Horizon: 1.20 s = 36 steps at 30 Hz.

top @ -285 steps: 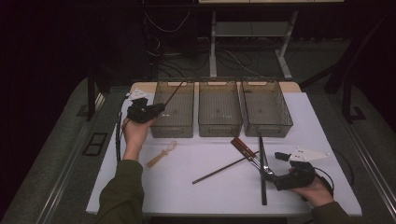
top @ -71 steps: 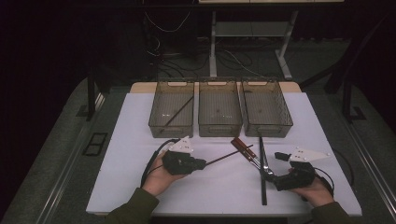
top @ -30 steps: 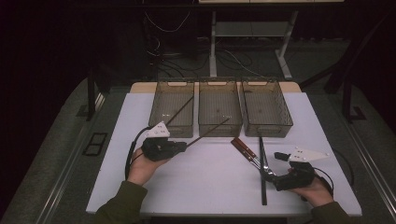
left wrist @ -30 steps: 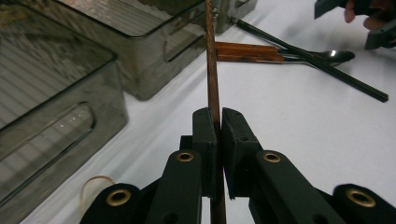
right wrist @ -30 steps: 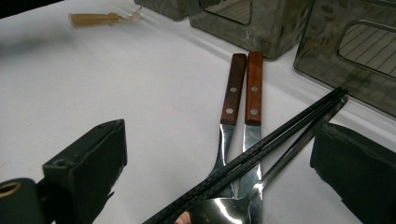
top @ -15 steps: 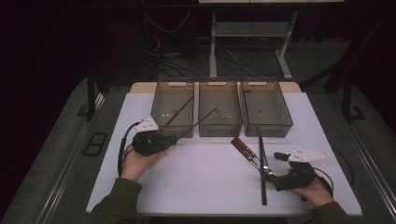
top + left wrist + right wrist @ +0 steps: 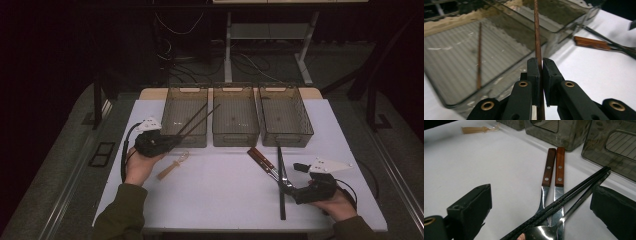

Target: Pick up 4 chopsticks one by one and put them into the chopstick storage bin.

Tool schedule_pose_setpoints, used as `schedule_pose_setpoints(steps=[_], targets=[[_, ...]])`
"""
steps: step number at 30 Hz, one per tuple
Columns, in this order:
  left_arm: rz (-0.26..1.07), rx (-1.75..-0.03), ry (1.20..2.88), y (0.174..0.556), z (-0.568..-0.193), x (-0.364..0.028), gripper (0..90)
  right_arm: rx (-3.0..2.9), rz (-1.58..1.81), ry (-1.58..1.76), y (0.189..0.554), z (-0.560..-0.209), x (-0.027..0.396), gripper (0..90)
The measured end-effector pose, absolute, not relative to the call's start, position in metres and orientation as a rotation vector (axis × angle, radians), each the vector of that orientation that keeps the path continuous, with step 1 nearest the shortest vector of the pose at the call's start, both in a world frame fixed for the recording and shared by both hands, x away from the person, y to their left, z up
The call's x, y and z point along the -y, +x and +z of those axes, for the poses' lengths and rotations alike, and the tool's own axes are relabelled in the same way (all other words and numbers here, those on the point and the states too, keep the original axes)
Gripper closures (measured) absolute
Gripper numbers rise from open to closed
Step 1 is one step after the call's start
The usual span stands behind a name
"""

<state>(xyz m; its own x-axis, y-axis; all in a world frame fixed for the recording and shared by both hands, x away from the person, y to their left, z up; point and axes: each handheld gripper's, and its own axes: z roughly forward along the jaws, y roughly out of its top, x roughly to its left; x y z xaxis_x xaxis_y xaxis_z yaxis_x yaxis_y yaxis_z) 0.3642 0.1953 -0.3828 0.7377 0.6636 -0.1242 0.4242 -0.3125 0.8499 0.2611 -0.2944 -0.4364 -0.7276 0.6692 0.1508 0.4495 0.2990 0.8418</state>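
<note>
Left gripper (image 7: pixel 172 141) carried its brown chopstick (image 7: pixel 537 42) toward the left bin (image 7: pixel 184 117), fingers clamped on it, right gripper (image 7: pixel 292 192) fingers apart.

We're in a lab or test room here, dark all round, with one lit white table (image 7: pixel 225 200) as the stage. Beyond the left gripper (image 7: pixel 172 141) stand three identical clear bins (image 7: pixel 235 120) in a neat row, and past them loose cables (image 7: pixel 175 30) hang about a bare metal desk frame (image 7: pixel 270 35). Black floor mats (image 7: pixel 65 165) flank the table on that gripper's outer side.
</note>
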Motion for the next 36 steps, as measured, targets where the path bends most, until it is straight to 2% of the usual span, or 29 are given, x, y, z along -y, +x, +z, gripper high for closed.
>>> schedule_pose_setpoints(steps=[14, 36], targets=[[0.378, -0.886, 1.942, 0.393, -0.364, -0.193, 83.3, -2.334, 1.397, 1.034, 0.261, -0.437, 0.295, 4.0], [0.441, -1.073, 1.915, 0.441, -0.373, -0.179, 83.3, -2.329, 1.408, 1.042, 0.261, -0.437, 0.296, 4.0]])
